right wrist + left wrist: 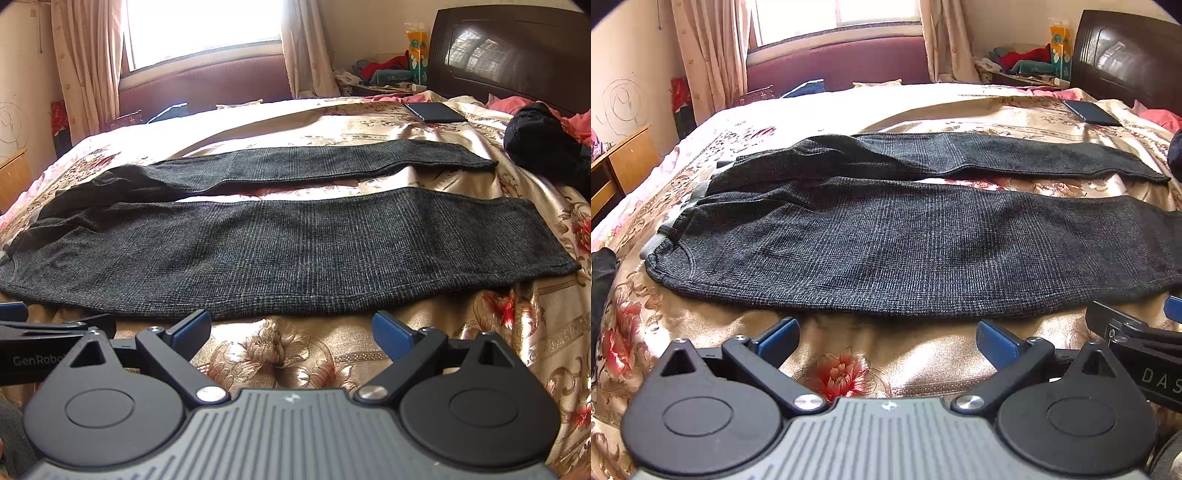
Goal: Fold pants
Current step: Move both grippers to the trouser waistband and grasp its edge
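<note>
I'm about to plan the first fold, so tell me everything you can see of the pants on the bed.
The pants are dark grey with a fine check weave, looking like a soft, thick knit. They lie flat and unfolded across the floral bedspread, waistband to the left, a pocket seam showing there, both legs stretched rightward with a gap of bedspread between them. The upper part is slightly rumpled. Only the bedspread touches them; neither tool does.

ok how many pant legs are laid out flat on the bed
2. The near leg lies just beyond the open right tongs; the far leg runs alongside it, a strip of bedspread between.
</note>
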Demonstrator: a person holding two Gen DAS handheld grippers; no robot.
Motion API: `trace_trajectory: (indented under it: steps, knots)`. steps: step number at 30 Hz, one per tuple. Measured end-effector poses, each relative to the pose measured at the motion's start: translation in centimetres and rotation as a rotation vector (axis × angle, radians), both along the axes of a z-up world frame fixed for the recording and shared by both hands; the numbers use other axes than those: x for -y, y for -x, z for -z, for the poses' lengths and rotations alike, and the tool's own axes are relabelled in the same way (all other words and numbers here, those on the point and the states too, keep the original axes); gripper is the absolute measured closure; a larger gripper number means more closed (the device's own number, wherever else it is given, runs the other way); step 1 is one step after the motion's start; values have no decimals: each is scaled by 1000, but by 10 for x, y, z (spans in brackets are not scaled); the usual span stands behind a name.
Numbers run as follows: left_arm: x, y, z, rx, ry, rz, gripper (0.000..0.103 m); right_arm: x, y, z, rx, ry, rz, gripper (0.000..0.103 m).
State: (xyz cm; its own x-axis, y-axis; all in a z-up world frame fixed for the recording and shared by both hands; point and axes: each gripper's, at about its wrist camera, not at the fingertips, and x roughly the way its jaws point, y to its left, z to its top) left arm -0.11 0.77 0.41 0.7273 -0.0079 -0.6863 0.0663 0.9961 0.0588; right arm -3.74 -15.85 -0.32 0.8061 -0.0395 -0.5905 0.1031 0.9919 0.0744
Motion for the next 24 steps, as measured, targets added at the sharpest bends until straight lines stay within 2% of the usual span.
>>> trace_trajectory:
  steps: [5,9,14,16,20,22,24]
  knots:
    - [-22,-7,-12,13,40,-20,0,-18,-11,-16,51,1,-75,9]
    - [-64,-18,-24,30,78,-57,0,-50,-30,-29,79,-11,-176,9]
    - [-134,-35,-29,115,-71,-162,0,-119,-59,-33,86,35,-388,10]
    - [-168,-47,-22,104,-107,-201,0,-150,-70,-29,79,55,-480,10]
    - [-225,-75,-3,65,-182,-221,0,-204,-91,-12,37,82,-633,19]
    - [-244,-86,1,69,-194,-204,0,-226,-99,-4,13,93,-694,24]
    - [-257,-94,3,77,-172,-166,0,-246,-104,5,-4,114,-745,29]
